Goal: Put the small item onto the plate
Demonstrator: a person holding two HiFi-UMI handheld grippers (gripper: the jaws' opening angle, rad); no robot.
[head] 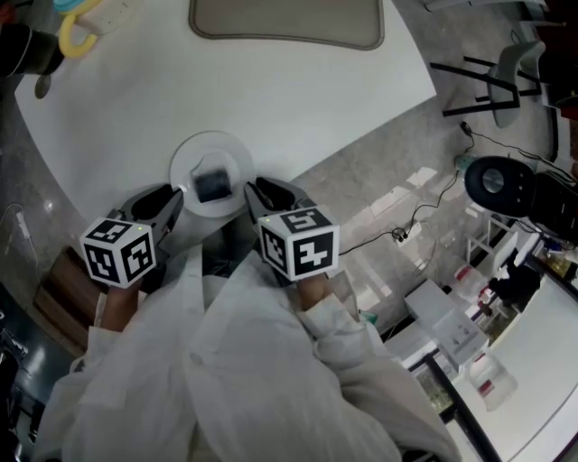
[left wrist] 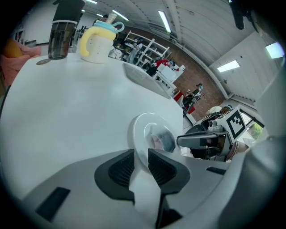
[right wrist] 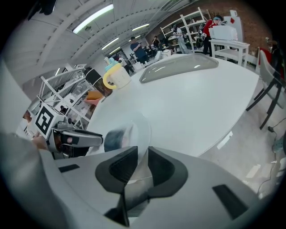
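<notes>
Your left gripper point(head: 172, 200) and right gripper point(head: 257, 192) have jaws clamped on opposite near rims of the plate point(head: 209, 138). Its dark small item point(head: 213, 185) lies at centre; it looks light, glossy and slippery, so hold the plate level.

White round table point(head: 271, 99) fills 12 o'clock, grey mat point(head: 285, 23) at far edge. Grey speckled floor point(head: 379, 180) at 3 o'clock. Black chair legs point(head: 483, 81) at 2 o'clock. Brown wooden seat point(head: 63, 293) at 8 o'clock. Ceiling strip lights point(right wrist: 91, 18) lit. Brick wall point(left wrist: 201, 74) and white shelving point(left wrist: 149, 47) beyond table.
</notes>
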